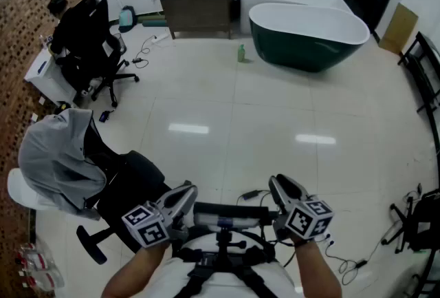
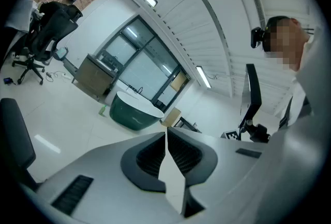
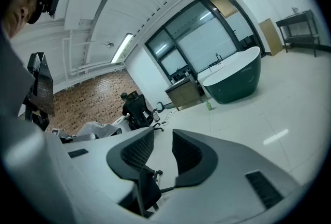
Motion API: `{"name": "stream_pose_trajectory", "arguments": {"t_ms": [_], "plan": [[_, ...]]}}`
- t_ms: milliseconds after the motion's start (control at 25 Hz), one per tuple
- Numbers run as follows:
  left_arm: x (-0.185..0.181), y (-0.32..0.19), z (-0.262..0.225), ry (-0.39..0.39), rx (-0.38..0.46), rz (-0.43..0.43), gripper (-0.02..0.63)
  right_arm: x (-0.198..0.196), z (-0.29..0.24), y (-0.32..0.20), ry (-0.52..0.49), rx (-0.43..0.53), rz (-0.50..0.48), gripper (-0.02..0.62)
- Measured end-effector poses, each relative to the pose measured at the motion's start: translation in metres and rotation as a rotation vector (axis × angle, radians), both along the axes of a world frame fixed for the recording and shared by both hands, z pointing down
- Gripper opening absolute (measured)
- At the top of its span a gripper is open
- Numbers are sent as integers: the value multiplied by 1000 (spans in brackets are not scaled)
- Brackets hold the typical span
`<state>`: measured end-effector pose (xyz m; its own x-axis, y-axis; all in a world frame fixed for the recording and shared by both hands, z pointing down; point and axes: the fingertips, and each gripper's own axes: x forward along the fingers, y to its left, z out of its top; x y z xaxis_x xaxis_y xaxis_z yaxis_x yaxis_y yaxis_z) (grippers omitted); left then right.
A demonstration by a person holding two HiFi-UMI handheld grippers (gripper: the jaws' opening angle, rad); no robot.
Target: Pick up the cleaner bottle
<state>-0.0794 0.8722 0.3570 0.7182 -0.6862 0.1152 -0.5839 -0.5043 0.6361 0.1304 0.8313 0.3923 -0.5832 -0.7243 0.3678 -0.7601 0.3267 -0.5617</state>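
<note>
Floor tiles [image 1: 227, 104], pale and glossy, fill most of the head view. Taking the middle of that view as the clock's centre, a dark green bathtub [image 1: 309, 38] with a white rim stands at 1 o'clock, against the far wall. A brown vanity cabinet [image 1: 199, 11] with a white top sits at 12 o'clock, just left of the tub. At 10 o'clock a person sits in a black office chair [image 1: 89, 49] beside a white desk. At 8 o'clock a second black chair [image 1: 130, 186] has a grey jacket [image 1: 58, 159] draped over its back. A black metal rack [image 1: 426, 76] stands along the edge at 3 o'clock.

Both tools are held low and near the body. The left gripper [image 1: 185, 192] is at 7 o'clock; in the left gripper view its tips [image 2: 166, 137] meet with no gap, and nothing is caught between them. The right gripper [image 1: 276, 185] is at 5 o'clock; in the right gripper view [image 3: 163, 140] its jaws stand moderately apart and empty, with only floor and a chair showing through the gap.

The cleaner bottle [image 1: 241, 53], small and green, stands upright on the floor at 12 o'clock, between the cabinet and the tub, just beside the tub's left end and well apart from both grippers. It shows as a green speck in the left gripper view [image 2: 103, 110] and the right gripper view [image 3: 209, 106].
</note>
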Motion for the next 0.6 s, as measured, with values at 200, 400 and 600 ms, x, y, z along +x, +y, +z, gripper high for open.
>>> {"name": "stream_pose_trajectory", "arguments": {"t_ms": [200,400,600], "plan": [[11,-3,4,-10,-13,0,3,3,-2,5,91,89,-70,109],[17,-9,1,-32,-14,4,3,3,6,-3,179,136,-87,101],[9,-21,3,-41,-34,-16,3,-11,17,-13,95,89,-126,101]]}}
